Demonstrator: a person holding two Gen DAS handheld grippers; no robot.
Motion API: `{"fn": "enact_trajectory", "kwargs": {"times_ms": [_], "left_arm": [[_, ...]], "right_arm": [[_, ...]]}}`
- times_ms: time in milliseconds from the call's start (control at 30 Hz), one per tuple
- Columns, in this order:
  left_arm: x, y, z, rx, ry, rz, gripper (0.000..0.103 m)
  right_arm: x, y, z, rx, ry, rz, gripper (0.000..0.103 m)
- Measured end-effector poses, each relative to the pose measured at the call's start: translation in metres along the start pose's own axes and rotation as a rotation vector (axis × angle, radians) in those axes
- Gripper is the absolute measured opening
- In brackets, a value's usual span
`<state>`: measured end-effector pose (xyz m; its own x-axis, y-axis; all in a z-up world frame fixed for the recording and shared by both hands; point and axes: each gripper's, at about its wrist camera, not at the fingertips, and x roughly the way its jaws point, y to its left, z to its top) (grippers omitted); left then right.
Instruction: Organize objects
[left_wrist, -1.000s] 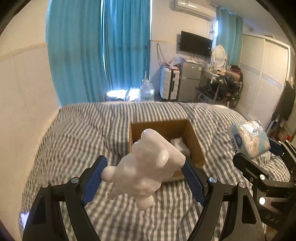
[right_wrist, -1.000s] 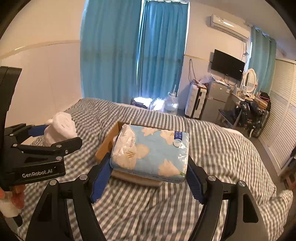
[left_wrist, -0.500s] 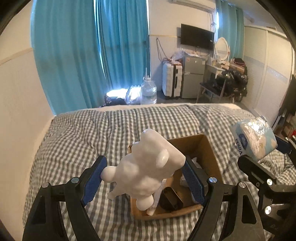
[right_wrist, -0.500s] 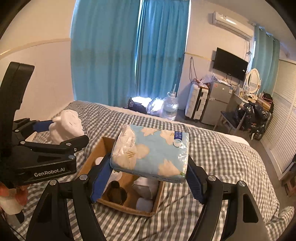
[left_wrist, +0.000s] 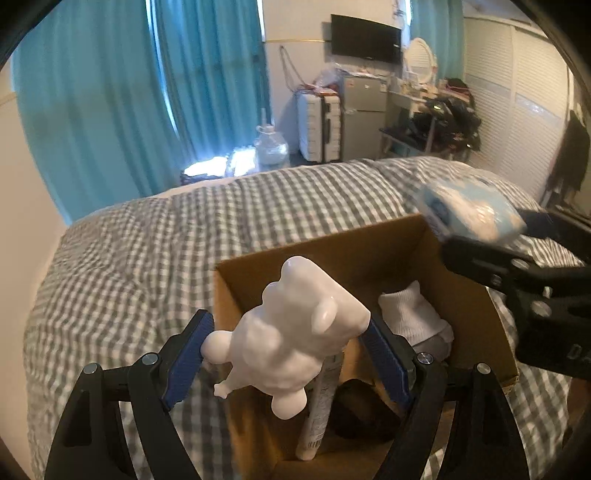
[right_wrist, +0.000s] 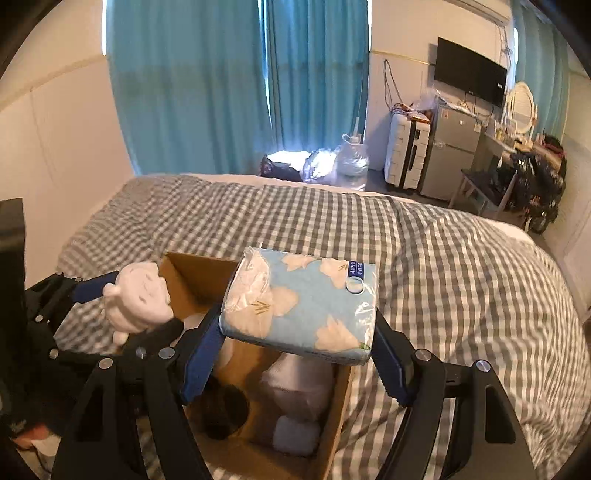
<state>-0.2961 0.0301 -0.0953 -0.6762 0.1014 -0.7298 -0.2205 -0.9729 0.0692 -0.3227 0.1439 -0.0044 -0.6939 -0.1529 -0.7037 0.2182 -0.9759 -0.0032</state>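
My left gripper (left_wrist: 286, 349) is shut on a white bear-shaped figure (left_wrist: 295, 339), held above the near left part of an open cardboard box (left_wrist: 369, 243) on the bed. My right gripper (right_wrist: 297, 343) is shut on a blue flowered tissue pack (right_wrist: 306, 306), held over the same box (right_wrist: 192, 273). The tissue pack (left_wrist: 469, 210) and right gripper show blurred at the right of the left wrist view. The bear (right_wrist: 138, 299) and left gripper (right_wrist: 125, 306) show at the left of the right wrist view. The box holds white socks (left_wrist: 413, 317), a tube (left_wrist: 321, 410) and a dark object (right_wrist: 225, 410).
The box sits on a grey checked bedspread (right_wrist: 443, 266). A wall runs along the bed's left side (right_wrist: 55, 140). Beyond the bed are blue curtains (right_wrist: 240, 85), a water jug (right_wrist: 352, 158), a suitcase (right_wrist: 406, 155) and a small fridge (right_wrist: 450, 155).
Both grippers have moved forward and down toward the box, which now looms larger beneath them. Both keep hold of their objects.
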Motion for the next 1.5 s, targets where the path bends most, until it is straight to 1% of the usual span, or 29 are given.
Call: {"fn": "enact_trajectory", "kwargs": {"times_ms": [167, 300, 467, 500, 533, 600, 667, 767, 800, 867, 933, 1000, 1200, 1333, 1500], "left_arm": [[0.017, -0.004, -0.001, 0.009, 0.017, -0.028, 0.083], [0.026, -0.002, -0.002, 0.006, 0.020, -0.042, 0.084], [0.033, 0.001, -0.001, -0.032, 0.038, -0.078, 0.087], [0.032, 0.002, -0.002, -0.037, 0.040, -0.081, 0.092], [0.031, 0.003, -0.002, -0.041, 0.038, -0.081, 0.097], [0.027, 0.002, -0.002, -0.043, 0.027, -0.078, 0.098], [0.021, 0.001, -0.001, -0.039, 0.027, -0.087, 0.099], [0.001, 0.000, 0.000, -0.030, 0.014, -0.085, 0.099], [-0.008, -0.001, 0.003, -0.028, 0.004, -0.077, 0.099], [-0.031, -0.002, 0.007, -0.029, -0.022, -0.071, 0.099], [-0.057, -0.003, 0.013, -0.030, -0.054, -0.071, 0.099], [-0.084, -0.002, 0.018, -0.028, -0.092, -0.063, 0.100], [-0.173, 0.001, 0.028, -0.044, -0.215, -0.042, 0.102], [-0.217, 0.002, 0.029, -0.055, -0.276, -0.022, 0.103], [-0.266, 0.002, 0.025, -0.064, -0.351, 0.011, 0.103]], "right_arm": [[0.021, 0.000, 0.002, -0.021, 0.018, 0.005, 0.074], [0.033, 0.006, -0.003, -0.037, 0.031, 0.006, 0.074], [0.044, 0.004, -0.007, -0.033, 0.056, -0.007, 0.075], [0.044, 0.003, -0.008, -0.027, 0.059, 0.000, 0.077], [0.044, 0.003, -0.008, -0.019, 0.058, 0.006, 0.081], [0.040, 0.001, -0.009, -0.001, 0.050, 0.010, 0.088], [0.031, 0.000, -0.008, 0.014, 0.039, 0.004, 0.089], [0.012, 0.000, -0.004, 0.017, 0.020, -0.026, 0.090], [0.003, 0.002, -0.002, 0.011, 0.008, -0.044, 0.091], [-0.017, 0.005, 0.001, 0.013, -0.015, -0.053, 0.093], [-0.042, 0.006, 0.005, 0.024, -0.043, -0.055, 0.096], [-0.072, 0.009, 0.011, 0.027, -0.088, -0.068, 0.098], [-0.165, 0.017, 0.025, 0.026, -0.224, -0.098, 0.100], [-0.221, 0.023, 0.026, 0.024, -0.304, -0.120, 0.101], [-0.274, 0.026, 0.019, 0.022, -0.372, -0.139, 0.101]]}}
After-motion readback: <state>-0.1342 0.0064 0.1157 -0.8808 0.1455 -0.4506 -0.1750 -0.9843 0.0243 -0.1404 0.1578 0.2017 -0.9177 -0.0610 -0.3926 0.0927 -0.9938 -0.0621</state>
